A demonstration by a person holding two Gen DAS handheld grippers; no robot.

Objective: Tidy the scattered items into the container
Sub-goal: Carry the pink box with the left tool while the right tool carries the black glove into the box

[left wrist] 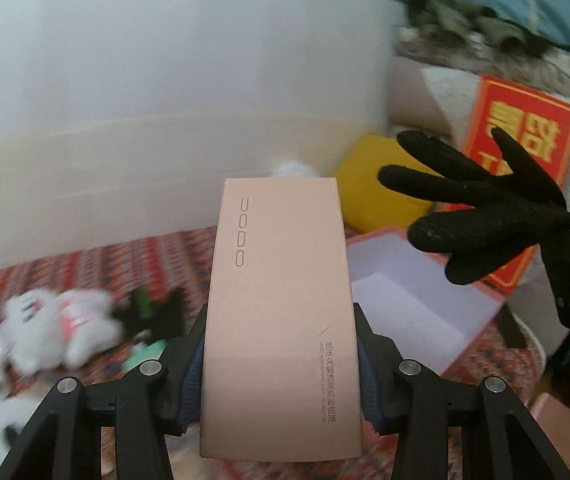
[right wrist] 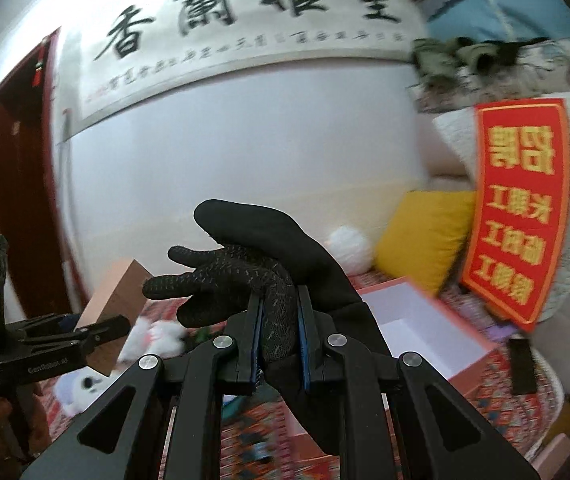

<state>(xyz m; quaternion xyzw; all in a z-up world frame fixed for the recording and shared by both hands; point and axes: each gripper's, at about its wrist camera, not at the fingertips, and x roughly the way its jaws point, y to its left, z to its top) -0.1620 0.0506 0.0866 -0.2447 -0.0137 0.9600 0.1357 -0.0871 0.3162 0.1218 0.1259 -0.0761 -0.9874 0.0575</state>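
My left gripper (left wrist: pixel 281 384) was squeezing a pink carton (left wrist: pixel 281 312), and my right gripper (right wrist: pixel 279 340) was pinching a black glove (right wrist: pixel 269 276). Both were up in the air near the open pink box (left wrist: pixel 409 300). The box looked empty. A white plush toy (left wrist: pixel 49 328) lay on the patterned cloth (left wrist: pixel 125 264), waiting.

In your left wrist view the carton (left wrist: pixel 281 320) fills the centre, the open box (left wrist: pixel 417 304) lies right of it, the plush toy (left wrist: pixel 51 328) lower left, the glove (left wrist: pixel 481 208) above the box.
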